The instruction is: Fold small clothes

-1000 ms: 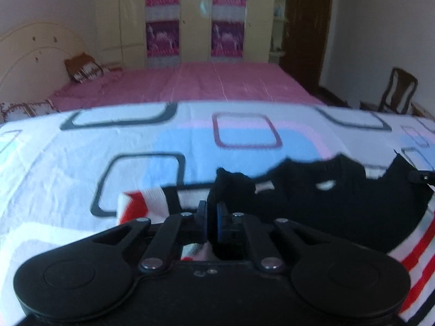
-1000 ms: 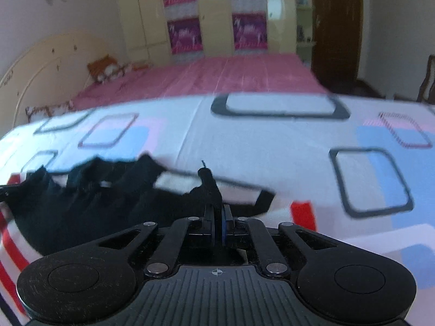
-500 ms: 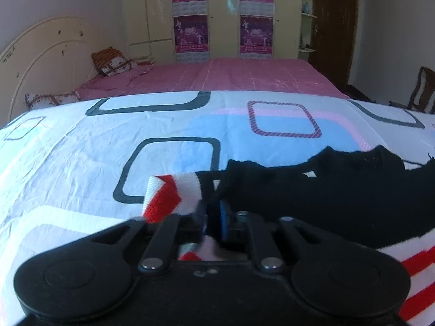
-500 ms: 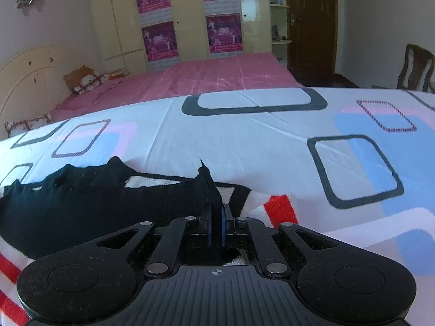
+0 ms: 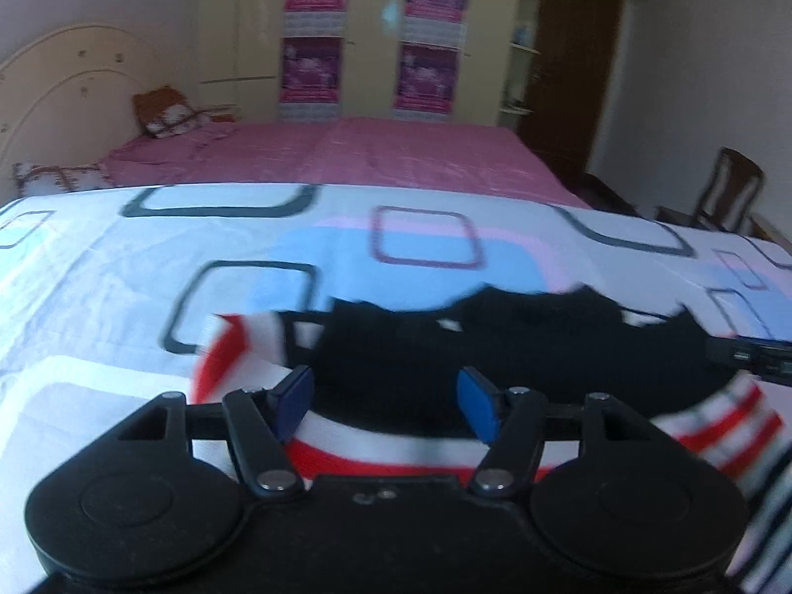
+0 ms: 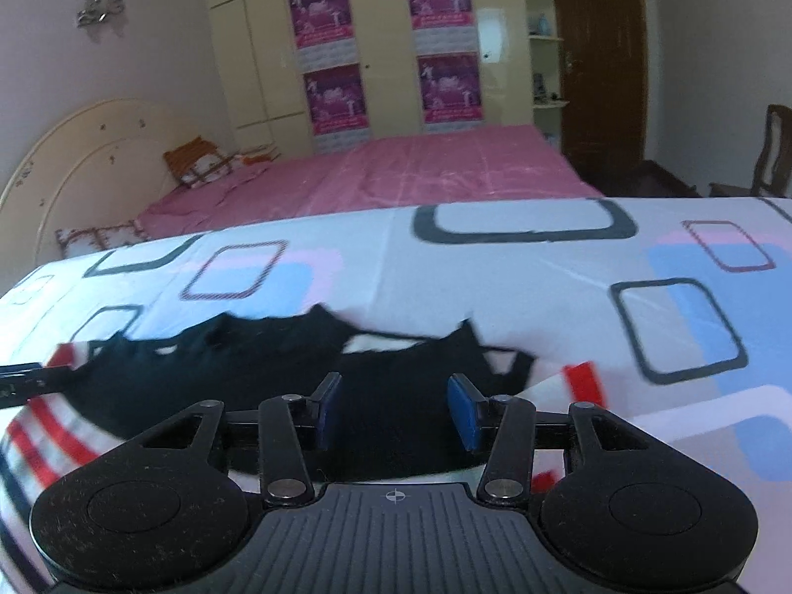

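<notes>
A small black garment with a red-and-white striped part [image 5: 495, 346] lies on the patterned sheet [image 5: 148, 257], its black part folded over the stripes. My left gripper [image 5: 386, 403] is open and empty just above its left end. My right gripper [image 6: 396, 413] is open and empty above its right end; the garment shows there too [image 6: 277, 361]. The tip of the right gripper shows at the right edge of the left wrist view [image 5: 752, 356]. The tip of the left gripper shows at the left edge of the right wrist view [image 6: 20, 378].
A pink bed [image 6: 396, 168] with a cream headboard [image 6: 74, 163] and pillows stands behind the sheet. A cream wardrobe with purple posters [image 6: 386, 49] lines the back wall. A dark door [image 6: 599, 64] and a wooden chair [image 5: 727, 193] are at the right.
Both grippers were shut on the garment's black edge and have let go and opened. The black part now lies laid over the striped part.
</notes>
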